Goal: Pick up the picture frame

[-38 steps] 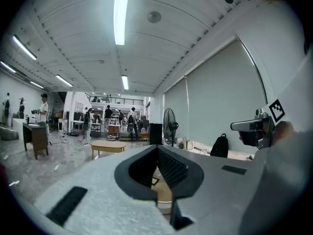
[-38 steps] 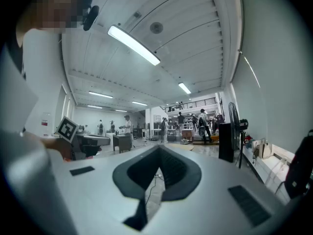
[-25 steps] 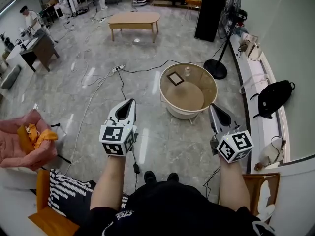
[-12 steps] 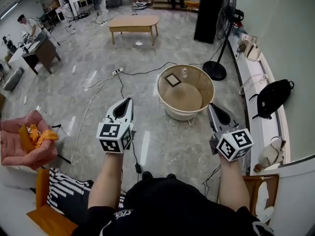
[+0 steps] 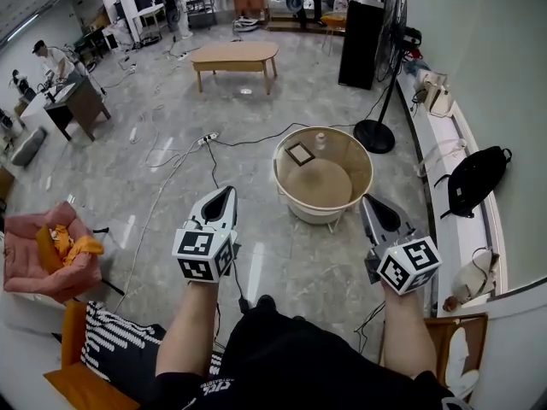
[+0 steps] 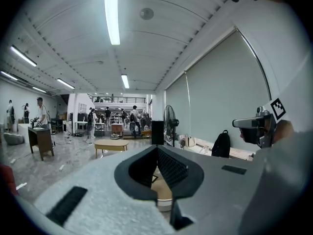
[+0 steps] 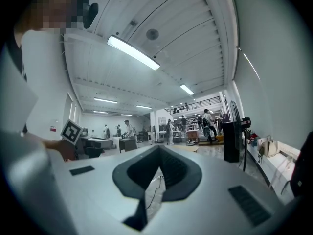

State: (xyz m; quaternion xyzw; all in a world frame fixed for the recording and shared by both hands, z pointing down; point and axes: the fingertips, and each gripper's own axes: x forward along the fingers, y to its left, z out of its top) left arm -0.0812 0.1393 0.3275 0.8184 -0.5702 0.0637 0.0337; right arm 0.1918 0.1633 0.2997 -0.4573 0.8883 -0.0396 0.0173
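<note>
A small dark picture frame [image 5: 300, 153] lies on the far left part of a round wooden table [image 5: 350, 148] ahead of me. My left gripper [image 5: 228, 191] is held level, short of the table and to its left, shut with nothing between its jaws. My right gripper [image 5: 367, 200] sits at the table's near right edge, also shut and empty. In the left gripper view the table [image 6: 163, 192] shows through the gap behind the closed left gripper [image 6: 157, 149]. The right gripper view shows the closed right gripper [image 7: 158, 148] pointing across the hall floor; the frame is not visible there.
A small clear bottle [image 5: 320, 137] stands beside the frame. A standing fan [image 5: 386, 75] and black speaker [image 5: 360, 31] rise behind the table. Cables and a power strip [image 5: 208, 138] cross the floor at left. A bench with a black backpack [image 5: 472, 180] runs along the right wall. Pink armchair [image 5: 40, 257] at left.
Both grippers and the person have moved forward toward the round table, which now sits a little lower and closer in the head view. Both jaws stayed shut.
</note>
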